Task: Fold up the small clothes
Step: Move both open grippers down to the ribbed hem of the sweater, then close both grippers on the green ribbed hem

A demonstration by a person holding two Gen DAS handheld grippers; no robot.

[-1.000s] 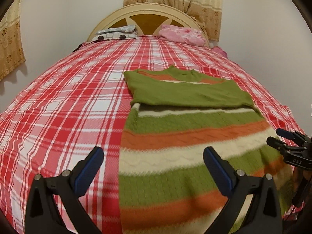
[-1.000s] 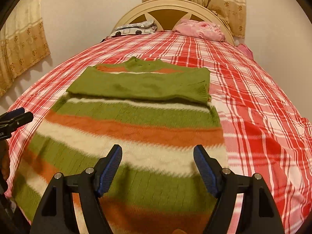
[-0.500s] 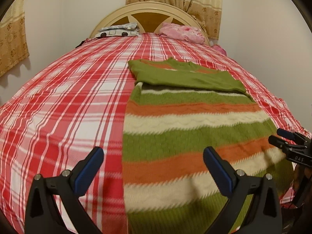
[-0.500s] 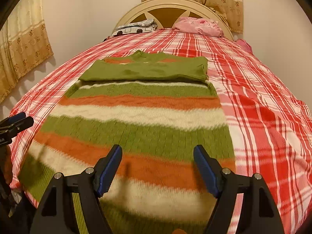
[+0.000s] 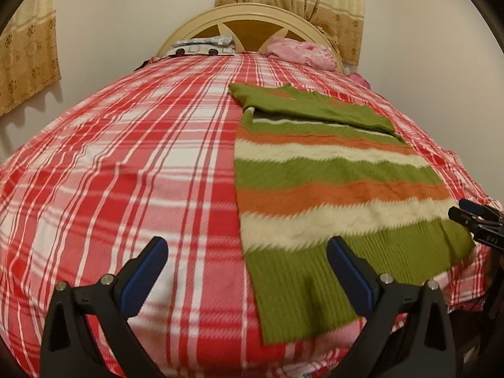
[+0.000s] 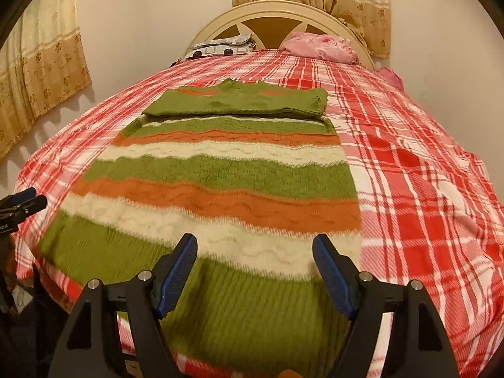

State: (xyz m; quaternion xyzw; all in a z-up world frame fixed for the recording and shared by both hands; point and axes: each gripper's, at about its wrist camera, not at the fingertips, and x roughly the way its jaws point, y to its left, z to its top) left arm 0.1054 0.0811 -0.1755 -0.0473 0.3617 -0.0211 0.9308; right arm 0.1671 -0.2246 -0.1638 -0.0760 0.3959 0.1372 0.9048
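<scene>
A knitted sweater [image 5: 330, 173] [image 6: 226, 176] striped green, orange and cream lies flat on the red plaid bed [image 5: 126, 157] [image 6: 425, 173], its sleeves folded across the chest at the far end. My left gripper [image 5: 247, 271] hovers open over the sweater's near left hem corner, nothing between its blue pads. My right gripper [image 6: 255, 267] is open above the green hem band, slightly right of the sweater's middle, also empty. Each gripper shows at the other view's edge: the right one's fingers [image 5: 472, 217], the left one's fingers [image 6: 22, 204].
A cream headboard [image 5: 252, 28] [image 6: 283, 19] stands at the far end, with a patterned pillow [image 5: 204, 45] [image 6: 220, 47] and pink bedding [image 5: 299, 53] [image 6: 321, 47] before it. Curtains [image 5: 28, 60] [image 6: 41, 63] hang on the walls. The bed's near edge runs just below the hem.
Both grippers have drawn back toward the foot of the bed, so the sweater's hem and the bed's near edge have come into view. Neither gripper's opening changed.
</scene>
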